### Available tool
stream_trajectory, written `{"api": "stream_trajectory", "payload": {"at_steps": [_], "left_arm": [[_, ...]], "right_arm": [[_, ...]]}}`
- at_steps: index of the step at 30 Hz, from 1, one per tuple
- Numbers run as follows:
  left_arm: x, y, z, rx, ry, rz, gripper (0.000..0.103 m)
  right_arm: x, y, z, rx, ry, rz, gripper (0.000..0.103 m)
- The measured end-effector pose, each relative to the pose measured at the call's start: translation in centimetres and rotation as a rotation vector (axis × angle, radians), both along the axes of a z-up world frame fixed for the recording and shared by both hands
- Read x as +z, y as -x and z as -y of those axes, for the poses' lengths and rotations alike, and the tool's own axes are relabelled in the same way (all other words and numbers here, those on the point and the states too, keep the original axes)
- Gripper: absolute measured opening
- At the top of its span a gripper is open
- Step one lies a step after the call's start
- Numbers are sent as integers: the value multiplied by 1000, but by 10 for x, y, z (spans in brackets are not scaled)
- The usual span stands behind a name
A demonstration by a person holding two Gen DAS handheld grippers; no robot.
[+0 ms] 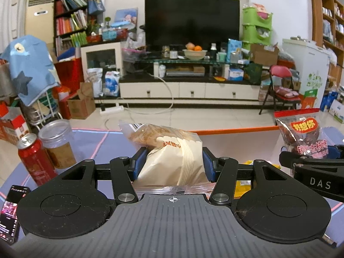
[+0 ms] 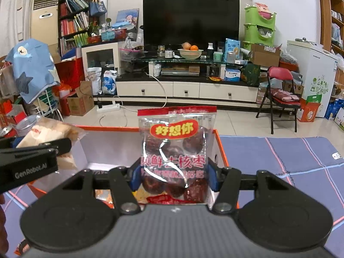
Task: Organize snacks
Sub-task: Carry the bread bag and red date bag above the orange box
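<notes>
Even indoor light, sharp centres, bent edges

Both wrist views are bright and softly lit from overhead, with faint shadows only. White glare streaks the clear date packet (image 2: 175, 157) (its lower print is hard to read). The television (image 1: 192, 22) is a flat black. Fisheye bowing curves the bookshelf (image 1: 71, 15), and the corners fall to dark vignette; the nearest gripper housing looks slightly soft.

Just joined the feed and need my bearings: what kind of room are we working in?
Most likely a home living room, cluttered with storage. A large dark television stands on a low white media cabinet, a packed bookshelf fills the left corner, and a red folding chair sits to the right.
</notes>
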State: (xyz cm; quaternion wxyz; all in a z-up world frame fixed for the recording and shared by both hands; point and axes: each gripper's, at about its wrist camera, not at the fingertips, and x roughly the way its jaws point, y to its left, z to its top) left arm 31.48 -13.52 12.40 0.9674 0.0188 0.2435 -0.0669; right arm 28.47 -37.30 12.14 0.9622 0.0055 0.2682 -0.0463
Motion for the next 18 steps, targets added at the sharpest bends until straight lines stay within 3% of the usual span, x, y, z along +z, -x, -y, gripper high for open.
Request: {"api": "stream_trajectory", "payload": {"at_steps": [18], "left_arm": [[1, 1, 0, 26, 11, 23, 36]], "right_arm": [[-7, -3, 0, -8, 6, -52, 57]]}}
